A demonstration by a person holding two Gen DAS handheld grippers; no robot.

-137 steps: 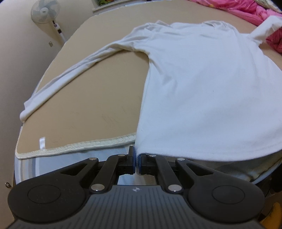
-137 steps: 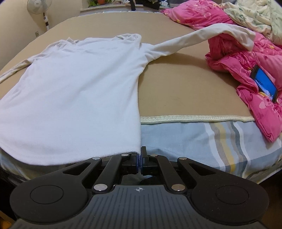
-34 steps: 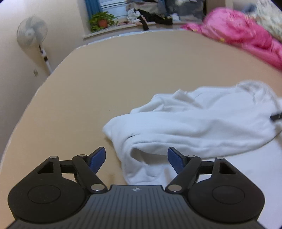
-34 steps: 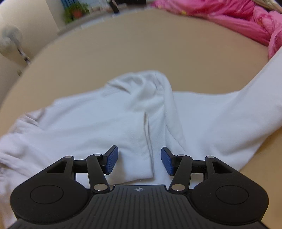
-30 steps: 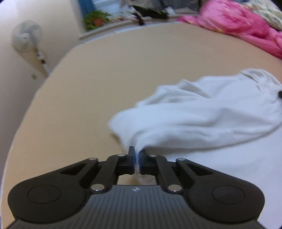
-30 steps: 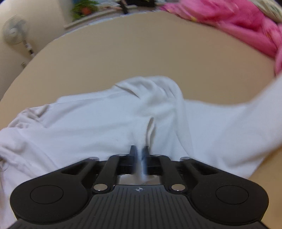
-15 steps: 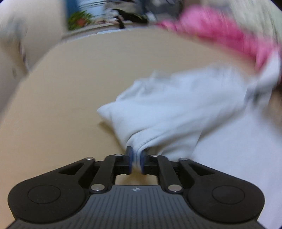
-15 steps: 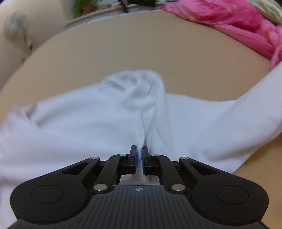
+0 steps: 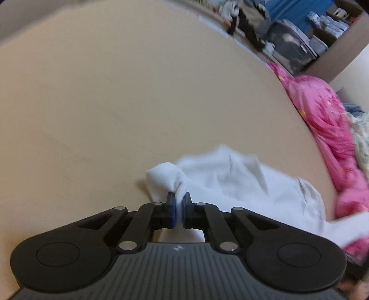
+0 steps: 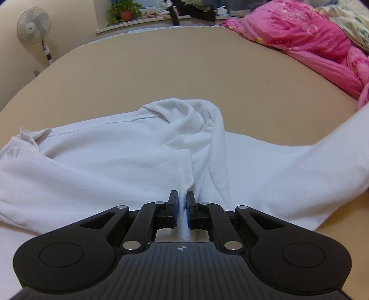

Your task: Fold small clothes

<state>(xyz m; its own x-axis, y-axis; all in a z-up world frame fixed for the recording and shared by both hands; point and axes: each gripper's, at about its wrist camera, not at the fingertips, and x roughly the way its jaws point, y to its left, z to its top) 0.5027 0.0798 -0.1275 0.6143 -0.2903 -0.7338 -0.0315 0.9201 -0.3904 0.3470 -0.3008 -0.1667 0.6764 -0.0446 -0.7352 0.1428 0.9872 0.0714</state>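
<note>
A white long-sleeved shirt (image 10: 115, 157) lies bunched and partly folded on the tan bed surface (image 10: 184, 73). My right gripper (image 10: 182, 205) is shut on a fold of the shirt near its seam. One sleeve (image 10: 322, 161) runs off to the right. In the left wrist view the shirt (image 9: 242, 184) lies low and right of centre on the tan surface (image 9: 115, 92). My left gripper (image 9: 178, 207) is shut on a bunched corner of it, which bulges just above the pads.
A pink quilt (image 10: 311, 41) lies along the right side of the bed and also shows in the left wrist view (image 9: 327, 120). A standing fan (image 10: 34, 25) and a potted plant (image 10: 124, 11) are beyond the far edge. Clutter and boxes (image 9: 288, 46) sit past the bed.
Both grippers closed on the shirt about a second ago and still hold it. The left gripper has swung its view to the right and pulled its corner across; the right has barely moved.
</note>
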